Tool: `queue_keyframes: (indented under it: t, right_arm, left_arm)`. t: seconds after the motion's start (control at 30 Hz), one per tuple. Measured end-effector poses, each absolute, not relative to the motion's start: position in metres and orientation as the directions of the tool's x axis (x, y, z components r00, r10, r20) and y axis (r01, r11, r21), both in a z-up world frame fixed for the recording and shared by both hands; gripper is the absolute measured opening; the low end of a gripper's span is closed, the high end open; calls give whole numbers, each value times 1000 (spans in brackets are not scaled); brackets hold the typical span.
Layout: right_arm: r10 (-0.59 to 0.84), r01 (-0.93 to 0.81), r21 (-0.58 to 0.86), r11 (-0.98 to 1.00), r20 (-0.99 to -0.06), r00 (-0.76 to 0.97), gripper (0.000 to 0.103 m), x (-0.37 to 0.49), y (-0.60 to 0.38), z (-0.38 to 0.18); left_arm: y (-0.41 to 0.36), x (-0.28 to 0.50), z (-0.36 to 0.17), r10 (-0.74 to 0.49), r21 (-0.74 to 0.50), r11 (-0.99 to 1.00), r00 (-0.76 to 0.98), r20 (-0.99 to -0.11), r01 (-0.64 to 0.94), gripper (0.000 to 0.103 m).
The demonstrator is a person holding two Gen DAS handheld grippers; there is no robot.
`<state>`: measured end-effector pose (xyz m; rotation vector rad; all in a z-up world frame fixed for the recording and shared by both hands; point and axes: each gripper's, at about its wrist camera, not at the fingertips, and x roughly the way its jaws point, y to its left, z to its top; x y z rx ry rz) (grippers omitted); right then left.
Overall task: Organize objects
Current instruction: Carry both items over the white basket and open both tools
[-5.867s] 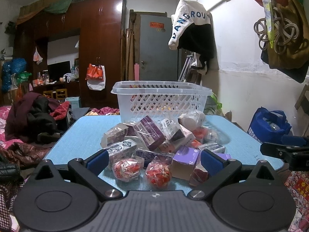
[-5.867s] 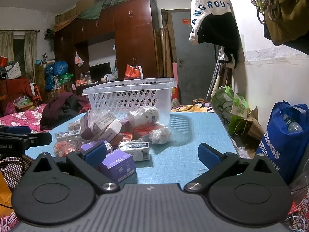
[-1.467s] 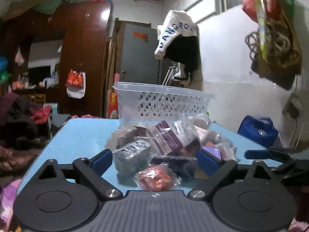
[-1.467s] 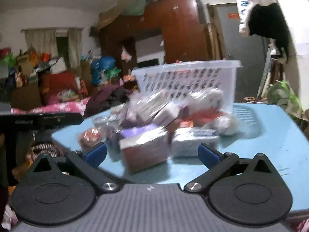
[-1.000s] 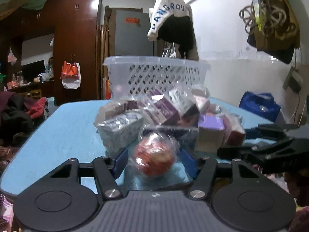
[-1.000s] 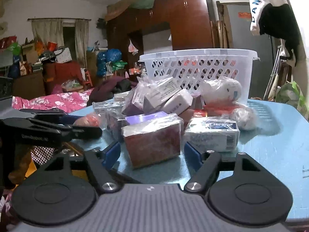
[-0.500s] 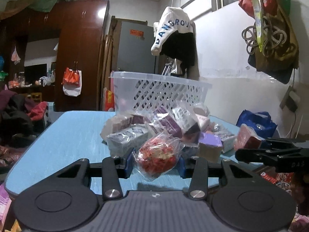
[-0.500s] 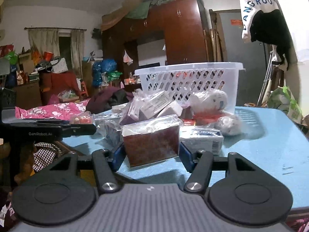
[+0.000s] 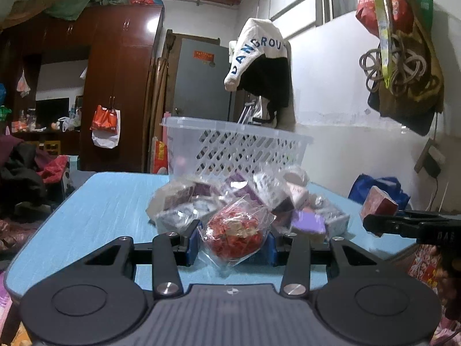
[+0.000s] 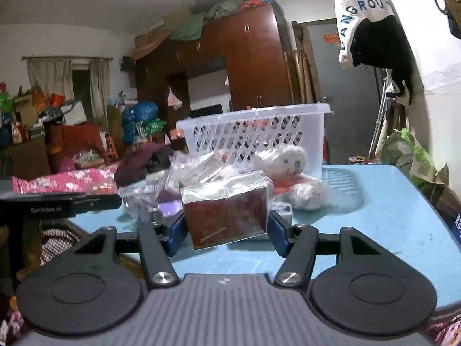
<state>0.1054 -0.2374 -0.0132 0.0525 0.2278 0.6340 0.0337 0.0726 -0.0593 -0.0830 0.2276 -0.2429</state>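
My left gripper (image 9: 234, 240) is shut on a clear bag of red snacks (image 9: 234, 232), held above the blue table's near edge. My right gripper (image 10: 226, 232) is shut on a dark red box in clear wrap (image 10: 226, 216), lifted off the table; this box also shows in the left wrist view (image 9: 379, 204). A pile of wrapped boxes and packets (image 9: 239, 199) lies mid-table in front of a white lattice basket (image 9: 239, 147). The basket also shows in the right wrist view (image 10: 256, 135), with a white plush toy (image 10: 285, 158) in front of it.
The blue table (image 9: 100, 210) ends close below both grippers. A blue bag (image 9: 380, 187) stands on the floor at the right by the wall. Clothes and bedding (image 10: 72, 178) lie left of the table. Bags and a cap hang on the right wall (image 9: 400, 66).
Both grippers closed on their items and lifted them off the table: the left on the red snack bag, the right on the dark red box. Both have risen slightly in the last half second.
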Motion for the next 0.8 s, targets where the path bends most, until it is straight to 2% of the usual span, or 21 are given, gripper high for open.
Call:
queue_keyframes:
  t: [0.2,0.33,0.4,0.53,0.6,0.67,0.7,0.73,0.8]
  right_arm:
    - [596,-596,40,802,-119,794,63,127,-229,39]
    - [587,-589,-18,808,-80,806,63,181,-204,99]
    - [562,-569,-50,821,-109,820,63,218,-186,121]
    - [563,-583,-16,812,-241,791,63,282,-161,132]
    - [542,-574,-43,818,-277,793,63,295,-151,127]
    - [530,-573,-66,817,-306,791,66,302,-144,121]
    - [524,-573,-76,816,-323,788,76,305,-141,119]
    - [511,-563,-84,822,-329,795,83,304,-141,117]
    - [496,-537,-80,839,-292,818,100,294,-149,113]
  left_arm:
    - [71,62,4,-271,-86,961,956,-117,262,48]
    - [63,129,73,-277,-97,959,954,-116,267,48]
    - [54,175,95,-256,-102,965,952,-170,242,48]
    - [47,241,96,-233,-136,970,928,-292,201,48]
    - [48,254,89,-224,-159,970,926,-305,182,48]
    - [50,262,81,-231,-174,967,928,-292,186,62]
    - [52,266,78,-215,-181,970,927,-307,165,85]
    - [55,268,72,-199,-194,971,926,-322,142,94]
    - [60,261,68,-205,-201,969,923,-327,144,94]
